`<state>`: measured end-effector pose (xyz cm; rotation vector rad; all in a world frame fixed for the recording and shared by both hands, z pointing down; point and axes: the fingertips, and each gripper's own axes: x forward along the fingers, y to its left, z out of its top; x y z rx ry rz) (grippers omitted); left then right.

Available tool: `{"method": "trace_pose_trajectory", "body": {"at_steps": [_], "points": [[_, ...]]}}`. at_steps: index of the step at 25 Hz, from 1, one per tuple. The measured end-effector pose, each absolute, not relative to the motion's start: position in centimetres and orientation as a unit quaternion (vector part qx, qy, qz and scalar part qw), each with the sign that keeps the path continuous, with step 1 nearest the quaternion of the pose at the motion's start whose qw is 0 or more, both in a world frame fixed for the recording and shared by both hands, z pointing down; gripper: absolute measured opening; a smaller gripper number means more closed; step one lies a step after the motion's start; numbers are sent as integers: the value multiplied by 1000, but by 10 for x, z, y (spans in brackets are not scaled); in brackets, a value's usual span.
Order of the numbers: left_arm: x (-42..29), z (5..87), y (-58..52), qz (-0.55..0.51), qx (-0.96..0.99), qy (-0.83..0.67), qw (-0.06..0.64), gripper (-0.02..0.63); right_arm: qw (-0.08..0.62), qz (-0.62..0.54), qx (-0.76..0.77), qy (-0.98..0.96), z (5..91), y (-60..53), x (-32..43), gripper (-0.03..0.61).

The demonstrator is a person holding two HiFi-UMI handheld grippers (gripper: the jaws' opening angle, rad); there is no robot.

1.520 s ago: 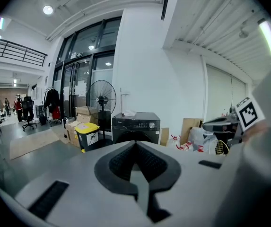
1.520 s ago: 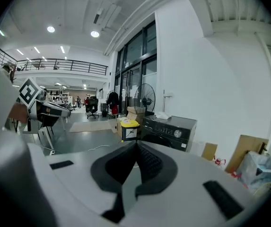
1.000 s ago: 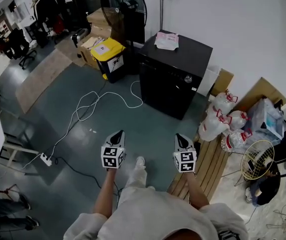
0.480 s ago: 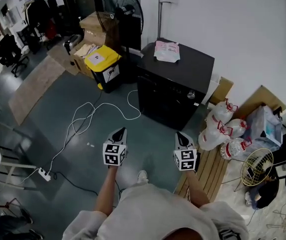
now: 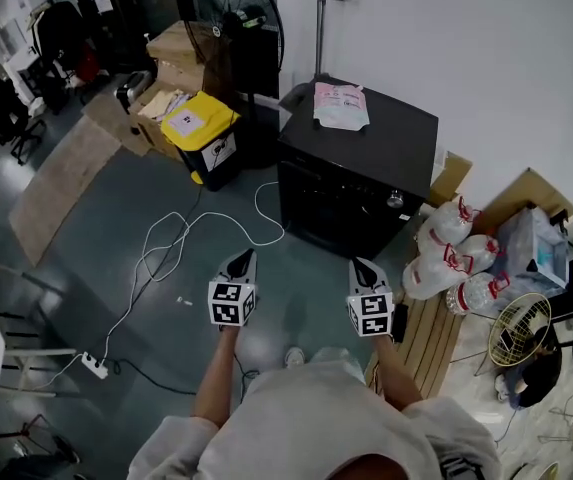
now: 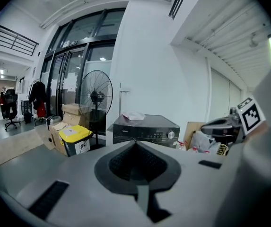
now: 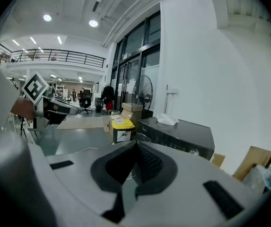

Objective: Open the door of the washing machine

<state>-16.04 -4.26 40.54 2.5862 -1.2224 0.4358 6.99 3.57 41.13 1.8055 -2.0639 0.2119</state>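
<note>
The black washing machine (image 5: 356, 168) stands against the white wall, its front with a silver knob (image 5: 394, 200) facing me; the door looks closed. A white packet (image 5: 341, 105) lies on its top. My left gripper (image 5: 245, 255) and right gripper (image 5: 357, 263) are held side by side over the grey floor, both pointing at the machine and well short of it. Each has its jaws together with nothing between them. The machine shows beyond the left gripper (image 6: 135, 141) in the left gripper view, and beyond the right gripper (image 7: 136, 142) in the right gripper view.
A yellow-lidded bin (image 5: 199, 128), cardboard boxes and a standing fan (image 5: 221, 8) are left of the machine. A white cable (image 5: 181, 238) loops over the floor. Tied plastic bags (image 5: 446, 253), a wooden pallet (image 5: 426, 333) and a small fan (image 5: 516, 330) lie to the right.
The person has walked forward with both grippers, so the washing machine sits nearer and larger in the head view. Both grippers stayed shut and side by side.
</note>
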Motion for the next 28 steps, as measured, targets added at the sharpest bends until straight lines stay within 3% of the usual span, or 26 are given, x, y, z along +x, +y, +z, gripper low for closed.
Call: {"method": "trace_pose_trajectory", "body": {"at_steps": [14,28], "points": [[-146,442,-97,166,884,-413,143,8,206,105,635,-737,453,-19,82,0],[-92,453,-265,182,872,-426,155,8,212,120,597,-764,467,-200,118,0]]}}
